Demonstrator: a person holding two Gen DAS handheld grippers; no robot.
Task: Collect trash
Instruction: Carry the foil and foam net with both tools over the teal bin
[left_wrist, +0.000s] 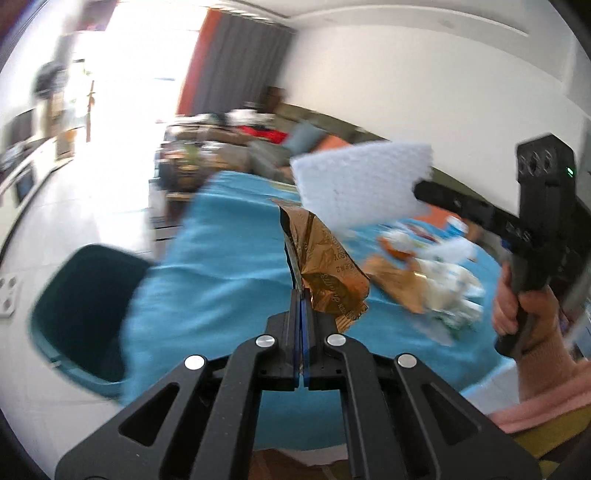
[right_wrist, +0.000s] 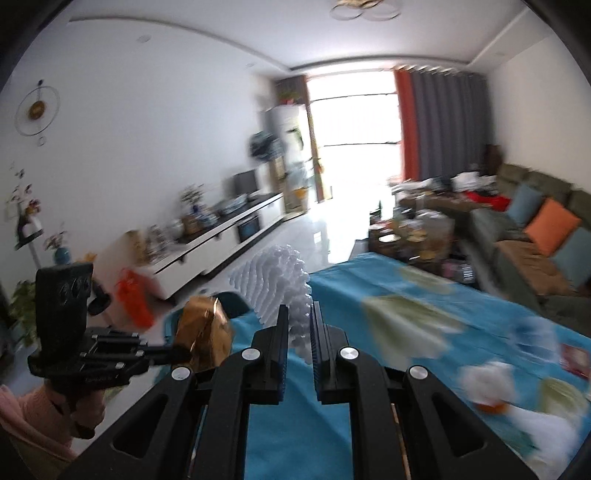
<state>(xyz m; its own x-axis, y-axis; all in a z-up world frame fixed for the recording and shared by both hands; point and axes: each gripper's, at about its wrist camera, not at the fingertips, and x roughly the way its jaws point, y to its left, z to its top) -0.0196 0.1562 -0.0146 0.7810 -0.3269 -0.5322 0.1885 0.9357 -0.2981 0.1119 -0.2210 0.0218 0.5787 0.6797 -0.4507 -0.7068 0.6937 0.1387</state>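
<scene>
In the left wrist view my left gripper (left_wrist: 303, 299) is shut on a crumpled gold foil wrapper (left_wrist: 325, 266), held above the blue tablecloth (left_wrist: 207, 280). To its right, my right gripper (left_wrist: 421, 192) is shut on a white foam sheet (left_wrist: 362, 181), also held in the air. The right wrist view shows the same foam sheet (right_wrist: 284, 280) pinched between the fingers of my right gripper (right_wrist: 299, 317). At the left of that view, my left gripper (right_wrist: 177, 354) carries the gold wrapper (right_wrist: 205, 332). A dark teal bin (left_wrist: 88, 306) stands on the floor beside the table's left edge.
More trash lies on the cloth: a brown paper bag (left_wrist: 399, 280) and crumpled white wrappers (left_wrist: 450, 291), seen blurred as white wrappers (right_wrist: 487, 380). A person's hand in a pink sleeve (left_wrist: 532, 332) holds the right gripper. A sofa (right_wrist: 524, 229) and a cluttered low table (right_wrist: 417, 236) lie beyond.
</scene>
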